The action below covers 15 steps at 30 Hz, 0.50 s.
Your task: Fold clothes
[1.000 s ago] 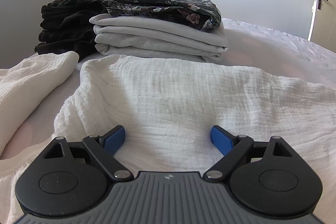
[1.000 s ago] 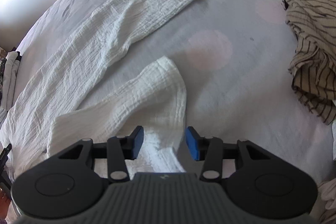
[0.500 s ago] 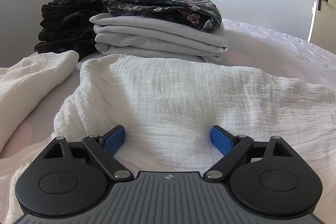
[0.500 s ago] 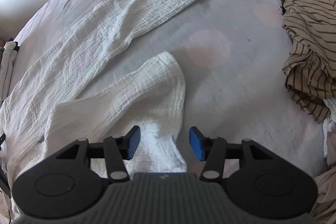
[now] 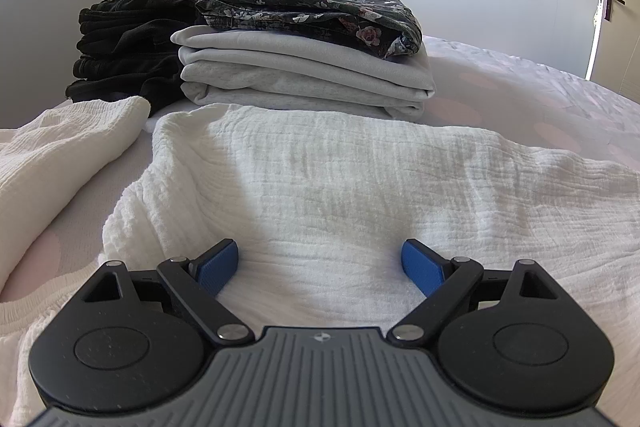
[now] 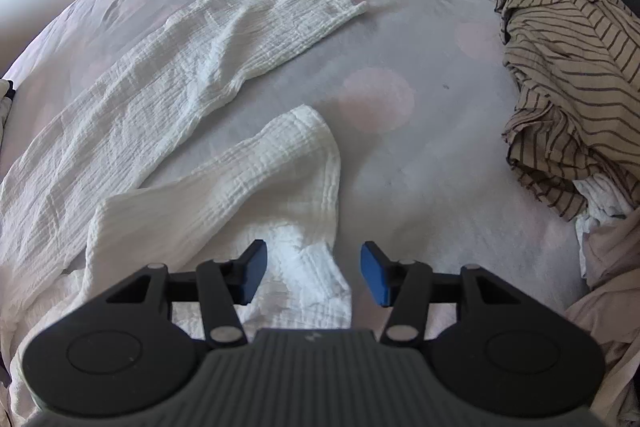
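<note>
The bed carries one white crinkled garment, spread flat. Its cloth lies under the left gripper, fingers wide apart, nothing clamped. The right gripper has just been opening; one sleeve lies between its fingers, unpressed. Two folded stacks stand beyond, one striped heap aside.
</note>
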Tool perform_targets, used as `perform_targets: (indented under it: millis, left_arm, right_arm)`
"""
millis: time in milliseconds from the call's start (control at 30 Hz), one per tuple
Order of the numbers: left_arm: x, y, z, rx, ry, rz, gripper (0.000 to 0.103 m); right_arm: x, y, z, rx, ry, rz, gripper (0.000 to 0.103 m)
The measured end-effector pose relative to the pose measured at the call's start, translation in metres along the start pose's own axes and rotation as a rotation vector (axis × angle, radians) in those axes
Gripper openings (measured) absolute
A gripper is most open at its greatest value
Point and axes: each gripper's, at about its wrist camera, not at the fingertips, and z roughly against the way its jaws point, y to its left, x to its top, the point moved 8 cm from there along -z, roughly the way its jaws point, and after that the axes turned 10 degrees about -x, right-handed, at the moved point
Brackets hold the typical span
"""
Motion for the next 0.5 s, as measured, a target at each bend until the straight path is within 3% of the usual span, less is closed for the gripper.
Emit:
perform_targets:
  millis: [267,500]
  left_arm:
    - [-0.0001,-0.0002,0.0002,0.000,-0.001,0.000,0.103]
    - [0.0000,-0.0002,0.0003,0.000,-0.001,0.000,0.103]
  right_arm:
    - [-0.0026,-0.0056,0.0005,-0.080,-0.007,-0.014,0.058]
    - [0.0017,0.0030,-0.0001,-0.071,-0.019,-0.013,0.059]
